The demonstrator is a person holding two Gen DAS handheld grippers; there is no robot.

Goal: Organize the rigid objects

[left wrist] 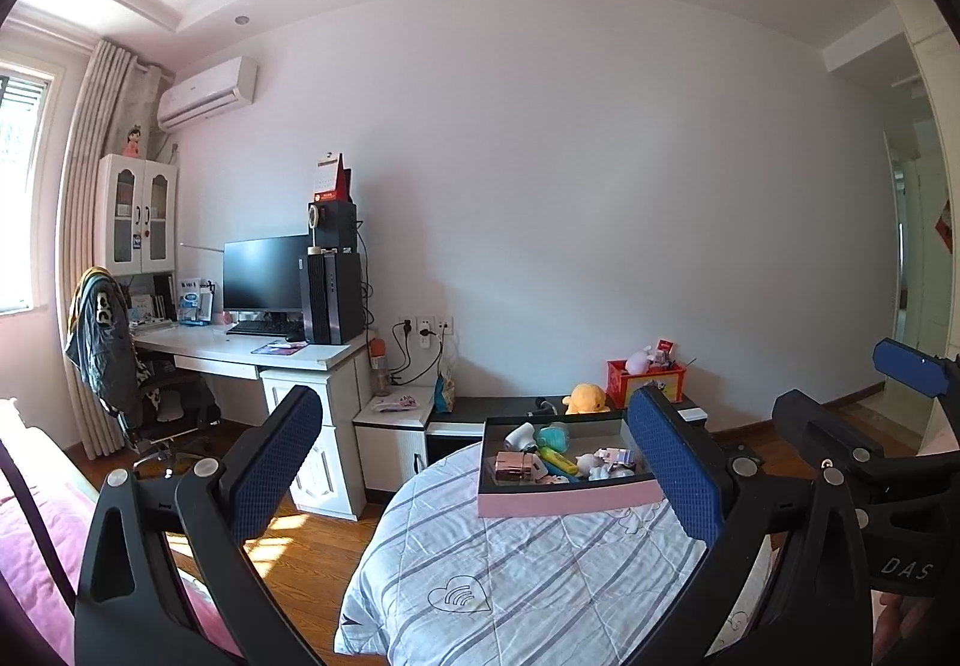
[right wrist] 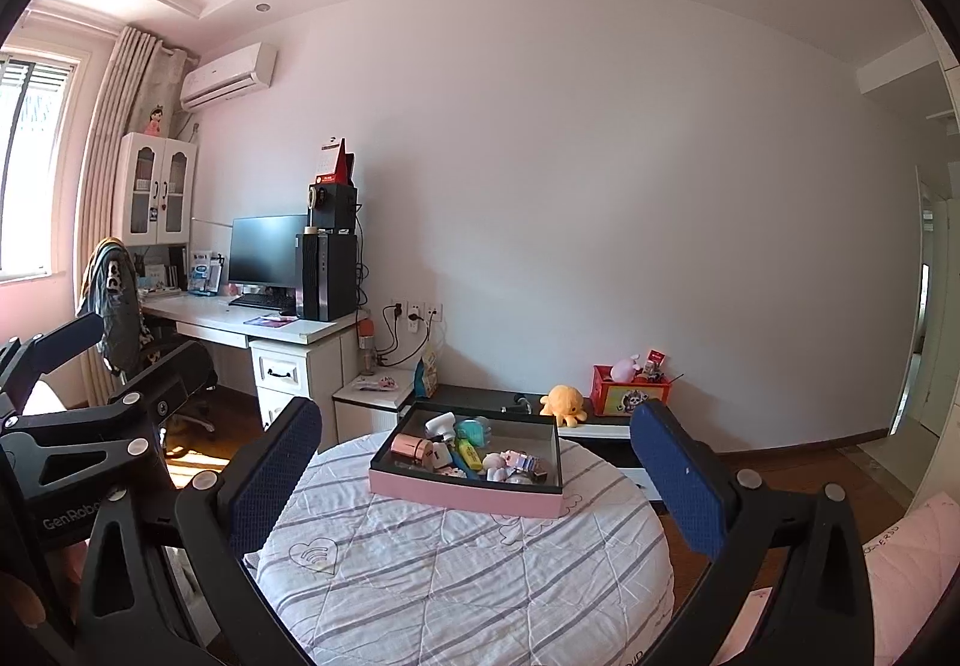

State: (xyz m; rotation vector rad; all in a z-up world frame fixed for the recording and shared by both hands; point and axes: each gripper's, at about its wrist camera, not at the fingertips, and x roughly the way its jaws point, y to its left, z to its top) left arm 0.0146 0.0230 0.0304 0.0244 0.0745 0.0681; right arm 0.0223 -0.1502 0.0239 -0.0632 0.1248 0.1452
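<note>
On quilted bed point(right wrist: 456, 564): pink-sided tray point(right wrist: 468, 492), dark-lined, full of small items | both tools spread wide, empty

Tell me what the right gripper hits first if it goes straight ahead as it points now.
Probably the pink tray of small items on the striped quilt. The right gripper is open, the tray sits between its fingers ahead. Depth is unclear.

"DAS" on the right gripper point(left wrist: 900, 414) body; "GenRobo" on the left gripper point(right wrist: 90, 360) body.
</note>
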